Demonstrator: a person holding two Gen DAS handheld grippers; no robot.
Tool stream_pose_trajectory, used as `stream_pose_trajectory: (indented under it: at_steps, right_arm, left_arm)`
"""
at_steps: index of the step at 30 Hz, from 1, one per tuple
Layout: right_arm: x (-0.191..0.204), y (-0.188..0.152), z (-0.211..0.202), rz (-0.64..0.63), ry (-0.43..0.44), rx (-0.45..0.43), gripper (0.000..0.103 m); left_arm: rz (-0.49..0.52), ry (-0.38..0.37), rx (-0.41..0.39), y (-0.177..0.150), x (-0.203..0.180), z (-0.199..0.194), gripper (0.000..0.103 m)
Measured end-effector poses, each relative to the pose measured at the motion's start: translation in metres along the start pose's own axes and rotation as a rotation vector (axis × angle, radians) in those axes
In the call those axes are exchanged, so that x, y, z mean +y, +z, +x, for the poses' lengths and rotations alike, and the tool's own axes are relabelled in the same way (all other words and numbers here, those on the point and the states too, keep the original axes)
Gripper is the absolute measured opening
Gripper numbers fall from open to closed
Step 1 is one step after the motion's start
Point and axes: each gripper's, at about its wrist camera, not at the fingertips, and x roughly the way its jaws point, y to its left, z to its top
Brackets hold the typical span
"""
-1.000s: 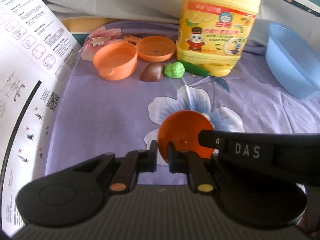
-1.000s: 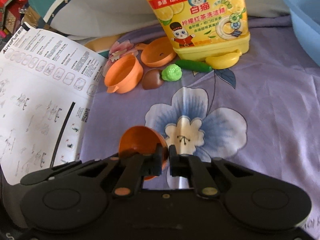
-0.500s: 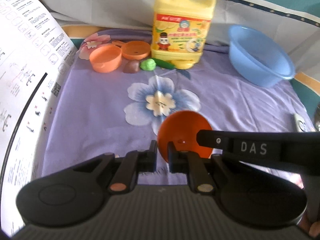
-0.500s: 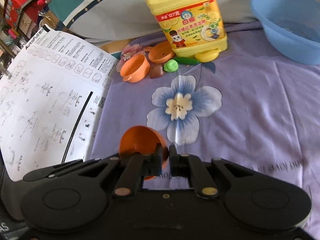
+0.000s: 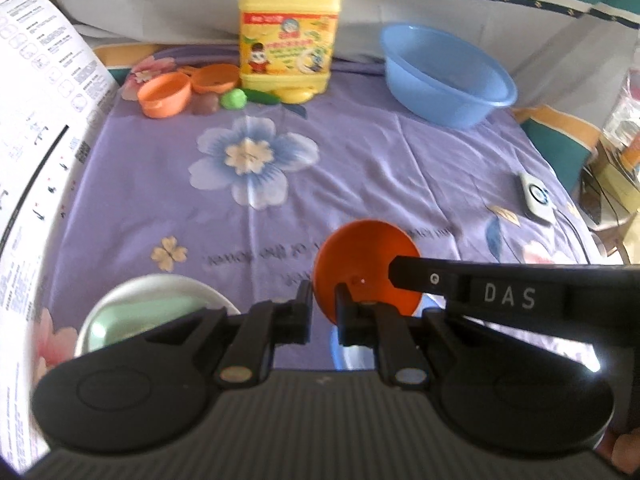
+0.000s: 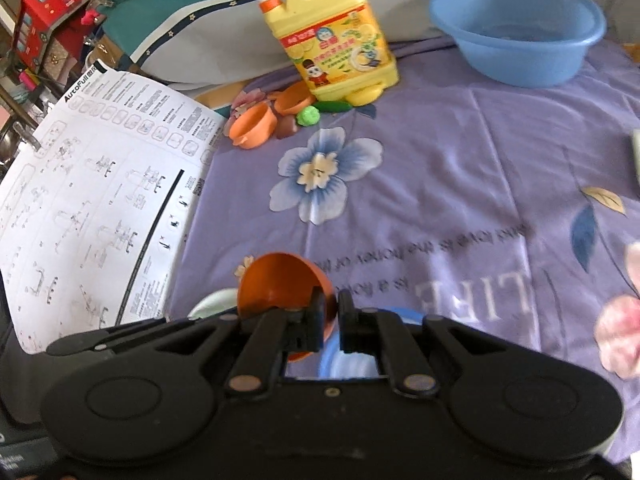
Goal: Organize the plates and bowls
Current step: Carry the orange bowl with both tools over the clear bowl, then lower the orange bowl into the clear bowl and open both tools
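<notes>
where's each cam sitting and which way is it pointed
Left wrist: on the left gripper, angled down over the purple cloth; its fingers pinch the orange bowl, the right gripper's finger crossing.
Right wrist: on the right gripper, same direction; it pinches the same bowl.
Shared: bowl, yellow bottle, blue basin.

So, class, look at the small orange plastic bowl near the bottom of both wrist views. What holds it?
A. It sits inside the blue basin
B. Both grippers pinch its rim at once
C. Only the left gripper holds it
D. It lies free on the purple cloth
B: the small orange plastic bowl has its rim between the closed jaws of the left gripper and of the right gripper.
</notes>
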Motion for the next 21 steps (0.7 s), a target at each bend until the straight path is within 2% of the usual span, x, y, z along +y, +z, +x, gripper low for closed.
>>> stream_pose_trajectory:
  at_steps: [9, 21]
  right_arm:
    - [-0.030, -0.033, -0.013, 0.033, -0.024, 0.032, 0.007]
    - [-0.036, -0.042, -0.009, 0.014, -0.049, 0.046, 0.008]
  left_arm:
    - [0.018, -0.025, 0.056, -0.028, -0.025, 0.008, 0.010]
    - [0.032, -0.024, 0.104, -0.033, -0.032, 0.025, 0.014]
